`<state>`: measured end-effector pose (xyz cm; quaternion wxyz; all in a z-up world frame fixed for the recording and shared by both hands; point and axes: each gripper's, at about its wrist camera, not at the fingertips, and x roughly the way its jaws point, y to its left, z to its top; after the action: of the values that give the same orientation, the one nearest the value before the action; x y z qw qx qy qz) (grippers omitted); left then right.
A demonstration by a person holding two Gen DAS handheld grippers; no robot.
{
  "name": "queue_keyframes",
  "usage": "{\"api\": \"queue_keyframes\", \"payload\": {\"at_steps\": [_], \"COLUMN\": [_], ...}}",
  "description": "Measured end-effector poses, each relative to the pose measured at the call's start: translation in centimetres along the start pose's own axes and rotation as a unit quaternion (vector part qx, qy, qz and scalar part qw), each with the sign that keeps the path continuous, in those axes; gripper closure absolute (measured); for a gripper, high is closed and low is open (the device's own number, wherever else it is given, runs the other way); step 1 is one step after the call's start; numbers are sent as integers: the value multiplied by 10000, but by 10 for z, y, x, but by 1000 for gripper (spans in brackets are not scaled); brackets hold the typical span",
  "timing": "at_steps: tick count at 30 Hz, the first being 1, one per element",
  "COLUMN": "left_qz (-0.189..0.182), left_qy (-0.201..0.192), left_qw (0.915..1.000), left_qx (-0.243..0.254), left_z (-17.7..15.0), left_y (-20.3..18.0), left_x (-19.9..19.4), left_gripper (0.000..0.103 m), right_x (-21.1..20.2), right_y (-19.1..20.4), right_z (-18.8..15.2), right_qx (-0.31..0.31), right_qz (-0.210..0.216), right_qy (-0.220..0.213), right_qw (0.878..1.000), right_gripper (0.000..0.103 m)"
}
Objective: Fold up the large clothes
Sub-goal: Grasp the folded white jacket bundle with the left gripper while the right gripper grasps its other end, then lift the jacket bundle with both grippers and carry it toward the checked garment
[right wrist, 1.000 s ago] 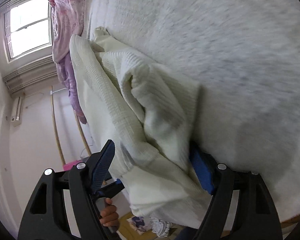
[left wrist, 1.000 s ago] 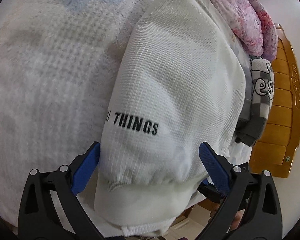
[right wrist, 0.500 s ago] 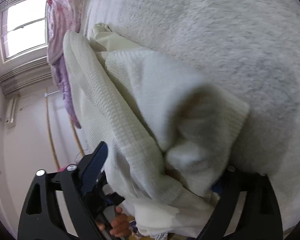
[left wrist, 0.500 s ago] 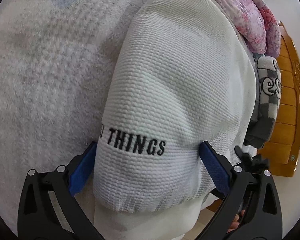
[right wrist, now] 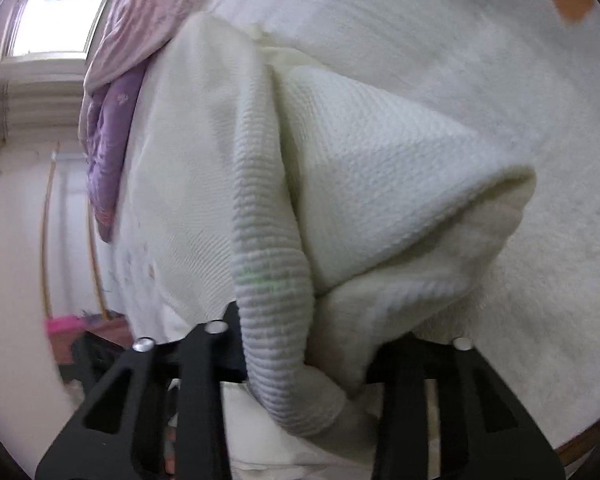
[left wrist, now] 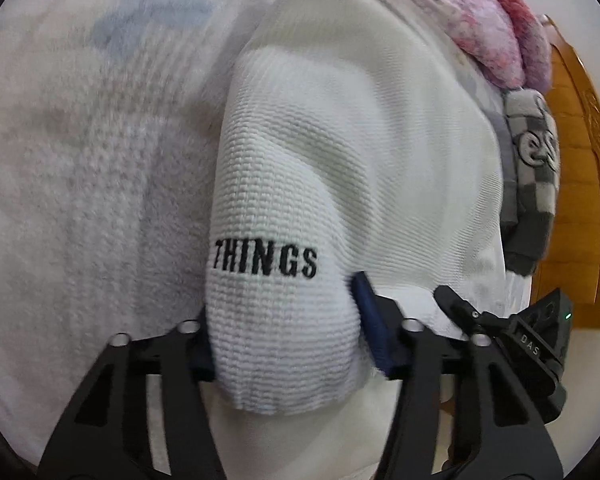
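Observation:
A white waffle-knit garment [left wrist: 340, 152] with black lettering "THINGS" lies on a fluffy white bed cover [left wrist: 80, 184]. My left gripper [left wrist: 284, 320] is shut on its folded edge just below the lettering, the blue pads pressing the bunched cloth. In the right wrist view the same garment [right wrist: 380, 184] shows as a folded cream bundle with a ribbed edge hanging forward. My right gripper [right wrist: 304, 340] is shut on that bunched cloth; its pads are hidden by the fabric.
A pink and purple quilt [left wrist: 480, 24] lies piled at the bed's far side, also in the right wrist view [right wrist: 112, 112]. A grey checkered garment [left wrist: 536, 184] lies beside a wooden bed board [left wrist: 580, 184]. The other gripper's black body [left wrist: 532, 344] shows at right.
Both grippers have closed from wide open onto the garment's near edge. The cloth now bunches between the jaws, and the cameras have moved closer to it.

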<state>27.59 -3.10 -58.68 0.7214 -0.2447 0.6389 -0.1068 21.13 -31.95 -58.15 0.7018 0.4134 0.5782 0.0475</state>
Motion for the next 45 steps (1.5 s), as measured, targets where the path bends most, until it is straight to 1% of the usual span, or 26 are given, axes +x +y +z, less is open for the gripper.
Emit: {"api": "queue_keyframes", "payload": {"at_steps": [1, 2, 3, 5, 8, 11, 14, 16, 20, 23, 24, 26, 29, 33, 38, 41, 43, 44, 45], "left_qz": [8, 25, 80, 163, 251, 330, 374, 385, 455, 391, 356, 303, 203, 107, 16, 1, -41, -58, -60], "left_qy": [-27, -36, -39, -98, -201, -295, -347, -396, -590, -727, -784, -855, -1028, -1193, -1398, -1531, -1644, -1687, -1756], "left_qw": [9999, 9997, 9991, 9975, 9937, 9883, 9837, 9810, 9719, 9673, 9646, 9620, 9565, 9511, 9461, 9436, 9418, 9413, 9408], "left_qx": [145, 253, 424, 687, 1077, 1461, 1726, 1862, 2232, 2400, 2494, 2575, 2722, 2846, 2922, 2935, 2932, 2924, 2899], "left_z": [-1, -1, -1, -2, -3, -6, -11, -16, -30, -35, -37, -39, -41, -39, -25, -16, -6, -2, 3], "left_y": [-4, -8, -15, -27, -46, -70, -95, -106, -136, -157, -167, -181, -208, -244, -302, -352, -394, -408, -432], "left_x": [-5, -10, -15, -27, -56, -92, -122, -140, -178, -206, -216, -226, -241, -244, -222, -198, -175, -166, -150], "left_gripper": [62, 64, 65, 66, 68, 68, 69, 69, 69, 69, 69, 69, 69, 69, 69, 69, 69, 69, 69], "right_x": [-3, -6, -12, -22, -37, -66, -92, -101, -143, -175, -185, -203, -228, -257, -287, -310, -327, -336, -342], "right_y": [11, 23, 40, 66, 88, 107, 117, 129, 150, 167, 171, 179, 181, 177, 155, 134, 118, 106, 97], "right_z": [-1, -1, -4, -7, -11, -20, -27, -26, -37, -39, -39, -35, -27, 0, 54, 100, 139, 166, 187], "right_qx": [-206, -437, -761, -1141, -1485, -1615, -1698, -1706, -1787, -1869, -1890, -1924, -1963, -2031, -2064, -2175, -2289, -2345, -2401], "right_qz": [-147, -340, -618, -906, -1077, -1038, -1027, -1009, -967, -945, -939, -938, -905, -845, -719, -663, -607, -556, -571], "right_qy": [-65, -136, -232, -368, -469, -546, -608, -630, -803, -976, -1048, -1171, -1325, -1532, -1731, -1810, -1839, -1836, -1821], "right_qw": [9997, 9984, 9949, 9886, 9819, 9799, 9782, 9781, 9758, 9729, 9718, 9698, 9673, 9634, 9603, 9568, 9540, 9530, 9518], "right_gripper": [79, 80, 81, 82, 83, 83, 83, 83, 83, 83, 83, 83, 83, 83, 83, 83, 83, 83, 83]}}
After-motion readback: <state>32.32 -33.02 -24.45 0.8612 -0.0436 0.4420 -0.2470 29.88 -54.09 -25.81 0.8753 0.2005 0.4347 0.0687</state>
